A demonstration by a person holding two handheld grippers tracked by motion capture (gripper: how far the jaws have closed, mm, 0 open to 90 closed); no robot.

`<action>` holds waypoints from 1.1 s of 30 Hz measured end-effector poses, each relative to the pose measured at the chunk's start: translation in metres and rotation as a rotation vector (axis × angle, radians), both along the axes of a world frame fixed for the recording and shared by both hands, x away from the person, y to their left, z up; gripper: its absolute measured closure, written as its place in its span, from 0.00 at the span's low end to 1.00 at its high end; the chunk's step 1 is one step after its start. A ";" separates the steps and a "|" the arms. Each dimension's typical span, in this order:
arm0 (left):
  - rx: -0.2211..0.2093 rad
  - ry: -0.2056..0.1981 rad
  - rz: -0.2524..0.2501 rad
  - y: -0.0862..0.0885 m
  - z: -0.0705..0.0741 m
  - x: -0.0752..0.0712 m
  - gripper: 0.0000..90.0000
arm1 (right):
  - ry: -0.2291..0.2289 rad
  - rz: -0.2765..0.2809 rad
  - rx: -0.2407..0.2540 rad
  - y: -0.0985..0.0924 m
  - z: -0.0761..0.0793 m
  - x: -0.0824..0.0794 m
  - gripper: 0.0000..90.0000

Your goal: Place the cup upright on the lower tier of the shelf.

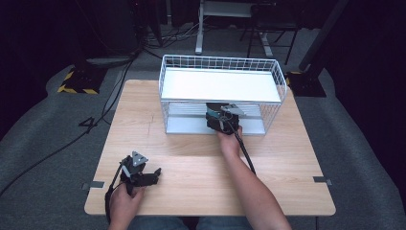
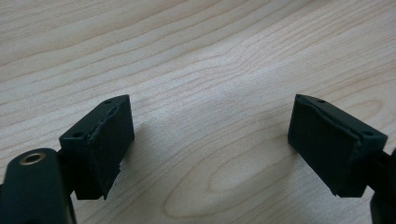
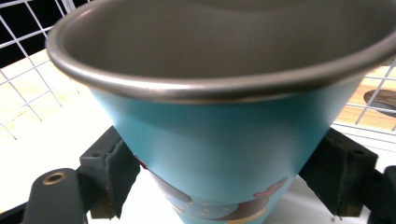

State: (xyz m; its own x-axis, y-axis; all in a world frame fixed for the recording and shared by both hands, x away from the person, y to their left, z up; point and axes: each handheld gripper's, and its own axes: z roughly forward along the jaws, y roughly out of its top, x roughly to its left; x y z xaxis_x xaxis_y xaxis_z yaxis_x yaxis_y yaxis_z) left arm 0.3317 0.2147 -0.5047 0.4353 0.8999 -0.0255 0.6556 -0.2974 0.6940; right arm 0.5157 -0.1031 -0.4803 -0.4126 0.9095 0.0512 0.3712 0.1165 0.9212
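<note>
nearest the high camera, at the front left corner of the light wooden table, the person's left hand holds the left gripper low over the bare wood, a grey three-cornered plate on top of it. its jaws stand wide apart with nothing between them; in the left gripper view the two black pads frame plain wood grain.

farther back, the right hand reaches the right gripper into the lower level of a white wire shelf rack that stands at the table's back edge, right of centre. the gripper sits under the rack's flat white upper shelf, at the open front of the lower tier, with its black cable trailing back along the forearm.

the right gripper's jaws are clenched on a blue tapered metal cup with a grey rolled rim and a coloured printed picture low on its side. in the right gripper view the black pads press on either side of the cup's narrower lower part, its mouth tilted toward the camera. white wire mesh shows behind the cup.
</note>
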 end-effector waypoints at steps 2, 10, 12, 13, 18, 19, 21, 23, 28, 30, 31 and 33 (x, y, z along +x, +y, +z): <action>0.000 0.000 0.000 0.000 0.000 0.000 0.17 | 0.005 0.005 0.009 0.000 0.000 0.001 0.21; 0.000 -0.001 0.000 0.000 0.000 0.000 0.17 | 0.021 0.021 0.018 -0.002 0.000 0.002 0.21; 0.000 -0.001 0.000 0.000 0.000 0.000 0.17 | 0.020 0.023 0.009 -0.001 0.000 0.002 0.21; 0.000 -0.001 0.000 0.000 0.000 0.000 0.17 | 0.018 0.024 -0.004 -0.001 0.001 0.002 0.21; 0.000 0.000 0.000 0.000 0.000 0.000 0.17 | 0.009 0.036 -0.030 0.000 0.002 -0.001 0.17; 0.000 -0.001 0.000 0.000 0.000 0.000 0.17 | 0.008 0.036 -0.031 0.000 0.003 -0.002 0.16; 0.000 0.000 -0.001 0.000 0.000 0.000 0.17 | 0.014 0.029 -0.027 -0.001 0.005 -0.005 0.16; 0.000 0.001 -0.007 0.000 0.000 0.000 0.17 | 0.010 0.032 -0.025 -0.003 0.006 -0.007 0.16; -0.001 0.000 -0.011 0.000 0.000 0.000 0.17 | 0.000 0.058 -0.029 -0.013 0.016 -0.022 0.16; 0.000 0.000 -0.011 0.000 0.000 0.000 0.17 | 0.000 0.061 -0.034 -0.014 0.018 -0.024 0.16; 0.000 0.000 -0.013 0.000 0.000 0.000 0.17 | 0.005 0.076 -0.047 -0.019 0.021 -0.031 0.16; -0.001 0.001 -0.011 -0.001 0.000 0.001 0.17 | 0.014 0.090 -0.046 -0.022 0.024 -0.037 0.16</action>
State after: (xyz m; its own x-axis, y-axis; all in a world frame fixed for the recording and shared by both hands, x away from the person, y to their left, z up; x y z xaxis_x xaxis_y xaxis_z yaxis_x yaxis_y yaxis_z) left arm 0.3323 0.2137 -0.5046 0.4449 0.8952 -0.0267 0.6531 -0.3038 0.6937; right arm 0.4786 -0.1252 -0.4562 -0.4922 0.8703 0.0168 0.3703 0.1918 0.9089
